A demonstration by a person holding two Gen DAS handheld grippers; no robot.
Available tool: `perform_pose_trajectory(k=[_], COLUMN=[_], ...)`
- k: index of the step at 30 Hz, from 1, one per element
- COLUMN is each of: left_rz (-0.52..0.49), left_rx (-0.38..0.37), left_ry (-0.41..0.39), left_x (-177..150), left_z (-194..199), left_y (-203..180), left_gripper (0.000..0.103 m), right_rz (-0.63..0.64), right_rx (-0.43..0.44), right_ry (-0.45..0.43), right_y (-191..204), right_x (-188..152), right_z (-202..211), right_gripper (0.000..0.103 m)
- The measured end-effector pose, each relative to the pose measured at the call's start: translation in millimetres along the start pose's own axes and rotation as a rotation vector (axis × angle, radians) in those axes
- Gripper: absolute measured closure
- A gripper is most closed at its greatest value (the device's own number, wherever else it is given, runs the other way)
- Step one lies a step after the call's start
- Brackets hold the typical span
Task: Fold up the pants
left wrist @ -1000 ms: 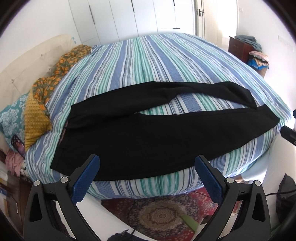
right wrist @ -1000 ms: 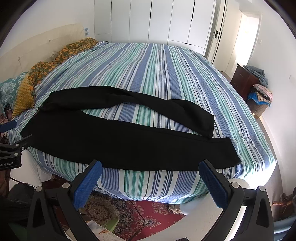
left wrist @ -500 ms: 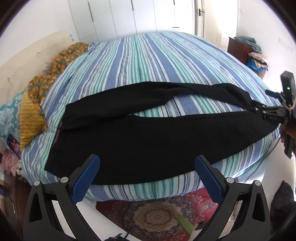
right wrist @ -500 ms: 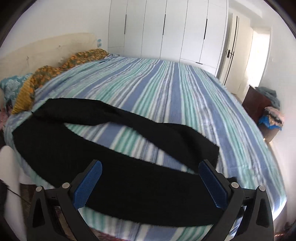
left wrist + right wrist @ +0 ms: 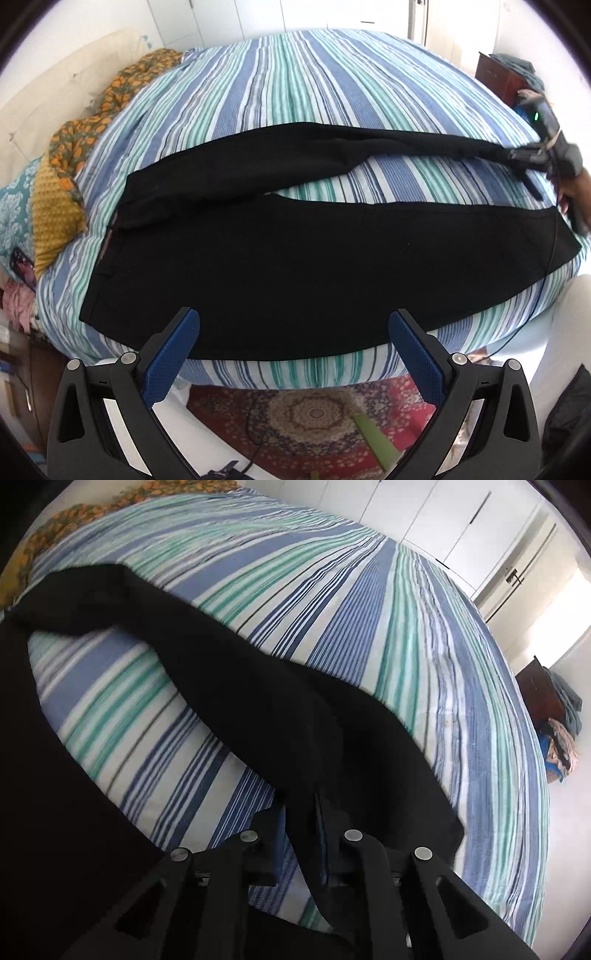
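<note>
The right gripper (image 5: 301,834) is closing on the far leg's hem of the black pants (image 5: 295,258), cloth between its jaws, probably to fold that leg over; the left gripper (image 5: 293,350) hovers wide and empty near the waist.

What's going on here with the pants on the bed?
A person is folding black pants spread across a striped bed, with a handheld gripper in each hand. The right gripper is closing on the hem end of the far leg, with fabric between its fingers. The left gripper is open, with nothing between its fingers, above the near edge of the pants at the bed's edge. The legs still lie apart, so no fold has been made yet.
</note>
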State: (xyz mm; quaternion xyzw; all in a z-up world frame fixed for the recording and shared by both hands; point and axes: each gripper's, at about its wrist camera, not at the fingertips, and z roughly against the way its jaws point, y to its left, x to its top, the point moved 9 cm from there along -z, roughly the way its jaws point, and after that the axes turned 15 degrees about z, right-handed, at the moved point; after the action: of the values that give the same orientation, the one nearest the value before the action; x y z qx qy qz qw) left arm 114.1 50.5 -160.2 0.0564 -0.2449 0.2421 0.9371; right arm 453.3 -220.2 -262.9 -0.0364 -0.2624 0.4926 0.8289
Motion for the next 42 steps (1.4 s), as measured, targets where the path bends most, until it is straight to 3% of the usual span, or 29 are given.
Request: perform_pose_trajectory(k=[3, 5, 7, 8, 9, 11, 12, 15, 19, 23, 25, 26, 29, 31, 32, 34, 36, 38, 40, 42], left_rz=[0.001, -0.007, -0.017, -0.022, -0.023, -0.017, -0.011, 0.012, 0.03, 0.012, 0.007, 0.009, 0.026, 0.035, 0.037, 0.046, 0.074, 0.119, 0.159, 0.177], left_rx=[-0.017, -0.029, -0.033, -0.028, -0.023, -0.015, -0.012, -0.017, -0.029, -0.015, -0.01, -0.011, -0.014, -0.005, -0.002, 0.006, 0.031, 0.071, 0.116, 0.128], left_ry=[0.001, 0.015, 0.006, -0.005, -0.017, -0.035, -0.029, 0.038, 0.107, 0.099, 0.112, 0.121, 0.125, 0.117, 0.111, 0.079, 0.03, -0.024, -0.061, -0.106], left_x=[3.9, 7.0, 12.1, 14.4, 16.2, 16.0, 13.4, 4.5, -3.7, -3.6, -5.7, -6.8, -6.1, -1.9, 3.1, 22.3, 52.2, 89.5, 128.1, 162.6], left_z=[-5.3, -10.4, -11.3, -10.8, -9.6, -8.9, -11.7, -27.0, -41.3, -44.2, -48.0, -49.3, -52.0, -57.1, -60.7, -69.6, -82.1, -100.6, -126.1, -151.2], left_y=[-7.0, -13.4, -19.6, -21.1, -21.1, -17.7, -15.1, -9.6, -9.0, -17.0, -19.9, -20.5, -17.2, -10.4, -6.2, 5.6, 24.0, 46.5, 66.3, 78.7], left_gripper=[0.001, 0.001, 0.001, 0.001, 0.001, 0.001, 0.001, 0.001, 0.001, 0.001, 0.001, 0.001, 0.001, 0.001, 0.001, 0.001, 0.001, 0.001, 0.001, 0.001], right_rz=[-0.074, -0.118, -0.209, -0.262, -0.306, -0.407, -0.48, -0.743, -1.037, -1.198, -1.167, -1.107, -0.88, -0.847, -0.84, -0.806, -0.781, -0.715, -0.629, -0.557], right_rx=[0.055, 0.073, 0.074, 0.025, -0.041, -0.139, -0.14, -0.037, 0.146, 0.264, 0.328, 0.349, 0.241, 0.173, 0.144, 0.07, -0.012, -0.089, -0.073, 0.014], right_ry=[-0.054, -0.064, -0.066, -0.059, -0.035, -0.003, -0.002, -0.022, -0.031, -0.135, -0.177, -0.139, -0.084, -0.057, -0.016, 0.067, 0.074, 0.052, -0.008, -0.069], right_y=[-57.8, -110.0, -166.9, -197.3, -226.3, -268.0, -279.5, -282.9, -254.3, -228.1, -222.8, -216.2, -211.9, -218.9, -218.2, -216.6, -217.7, -213.6, -192.0, -153.7], right_x=[43.3, 82.2, 111.6, 117.9, 115.2, 94.0, 77.2, 9.4, -70.4, -92.3, -74.9, -64.0, -41.0, -53.5, -63.0, -76.8, -78.9, -65.5, -29.6, 21.4], right_z=[46.5, 55.0, 38.0, 25.3, 12.0, -5.2, -12.5, -36.9, -74.4, -89.5, -93.1, -96.1, -77.3, -69.7, -72.3, -77.4, -66.9, -47.7, -33.7, -30.4], right_gripper=[0.093, 0.092, 0.056, 0.028, 0.024, 0.024, 0.024, 0.025, 0.03, 0.033, 0.062, 0.086, 0.087, 0.084, 0.076, 0.07, 0.06, 0.06, 0.058, 0.049])
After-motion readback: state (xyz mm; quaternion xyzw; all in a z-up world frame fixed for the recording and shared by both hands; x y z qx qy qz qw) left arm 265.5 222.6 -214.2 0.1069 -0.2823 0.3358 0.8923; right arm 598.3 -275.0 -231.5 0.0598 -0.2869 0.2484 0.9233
